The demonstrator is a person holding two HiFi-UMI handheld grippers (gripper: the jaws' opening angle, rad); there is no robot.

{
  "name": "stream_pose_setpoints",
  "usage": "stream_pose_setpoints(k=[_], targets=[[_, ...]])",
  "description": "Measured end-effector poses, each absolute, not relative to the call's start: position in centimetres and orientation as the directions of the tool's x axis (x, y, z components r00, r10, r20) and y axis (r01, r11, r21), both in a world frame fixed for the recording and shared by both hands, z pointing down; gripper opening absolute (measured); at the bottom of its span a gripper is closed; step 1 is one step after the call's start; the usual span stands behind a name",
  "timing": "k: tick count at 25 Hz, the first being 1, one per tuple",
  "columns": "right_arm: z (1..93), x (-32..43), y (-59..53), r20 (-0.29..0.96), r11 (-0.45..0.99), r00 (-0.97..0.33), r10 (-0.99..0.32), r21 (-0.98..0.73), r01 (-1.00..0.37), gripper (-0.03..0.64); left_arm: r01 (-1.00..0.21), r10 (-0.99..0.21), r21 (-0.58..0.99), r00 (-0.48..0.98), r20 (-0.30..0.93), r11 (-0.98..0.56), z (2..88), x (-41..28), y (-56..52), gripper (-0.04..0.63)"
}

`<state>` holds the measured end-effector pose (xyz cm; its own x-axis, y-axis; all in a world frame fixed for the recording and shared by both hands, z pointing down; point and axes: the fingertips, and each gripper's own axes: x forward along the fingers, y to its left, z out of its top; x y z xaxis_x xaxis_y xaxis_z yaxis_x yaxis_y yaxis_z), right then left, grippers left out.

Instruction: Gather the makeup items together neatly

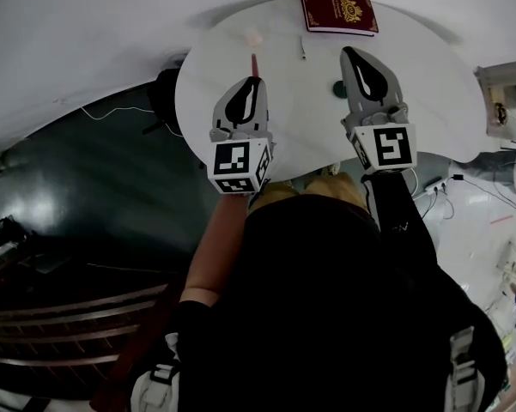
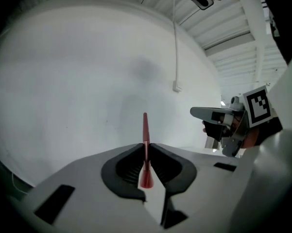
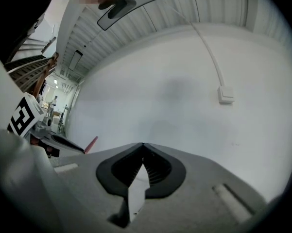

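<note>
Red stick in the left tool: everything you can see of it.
The red stick is slender and glossy, plastic by its look. Its rear end flares wider; the front narrows to a blunt tip. The left tool is shut on it near mid-length, so it points straight ahead along the jaws, held above the white table. Nothing else touches it.

head view: table (image 1: 283,101) seen steeply from above | left gripper view: aimed along jaws, right gripper (image 2: 194,112) caught at 3 o'clock | right gripper view: left gripper (image 3: 80,150) caught at 9 o'clock
</note>
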<state>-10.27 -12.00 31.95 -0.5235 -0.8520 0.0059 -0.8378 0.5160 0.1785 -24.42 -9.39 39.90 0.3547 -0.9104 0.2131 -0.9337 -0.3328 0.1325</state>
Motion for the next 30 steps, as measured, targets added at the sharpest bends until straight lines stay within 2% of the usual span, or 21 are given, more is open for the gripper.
stream_pose_setpoints(k=[3,6,13,20,24,27,30], targets=[[31.7,-9.7,-12.1,-0.015,0.521,-0.532,-0.846,0.185,-0.833,0.005,-0.916,-0.893,0.099,0.401,0.206,-0.388,39.1,-22.5,-9.6,0.044],[31.9,-8.8,-12.3,-0.02,0.523,-0.534,-0.846,0.168,-0.835,0.005,-0.894,-0.873,0.162,0.445,0.199,-0.419,38.4,-21.0,-9.9,0.044],[30.9,-5.0,-13.9,-0.051,0.537,-0.551,-0.833,0.167,-0.827,0.005,-0.926,-0.91,0.152,0.37,0.185,-0.346,37.6,-18.8,-10.9,0.044],[30.5,-1.1,-16.8,-0.072,0.56,-0.573,-0.817,0.138,-0.817,0.005,-0.932,-0.921,0.126,0.358,0.156,-0.341,36.5,-14.4,-12.8,0.044],[31.0,0.5,-17.7,-0.042,0.57,-0.579,-0.814,0.132,-0.811,0.005,-0.929,-0.917,0.13,0.364,0.16,-0.346,36.4,-12.5,-13.5,0.044],[31.2,1.9,-18.4,-0.032,0.563,-0.57,-0.821,0.125,-0.817,0.005,-0.933,-0.906,0.142,0.356,0.228,-0.331,38.9,-11.8,-14.8,0.044],[31.5,2.7,-18.7,-0.046,0.562,-0.569,-0.821,0.11,-0.82,0.005,-0.94,-0.852,0.203,0.337,0.401,-0.276,45.1,-12.2,-16.4,0.044]])
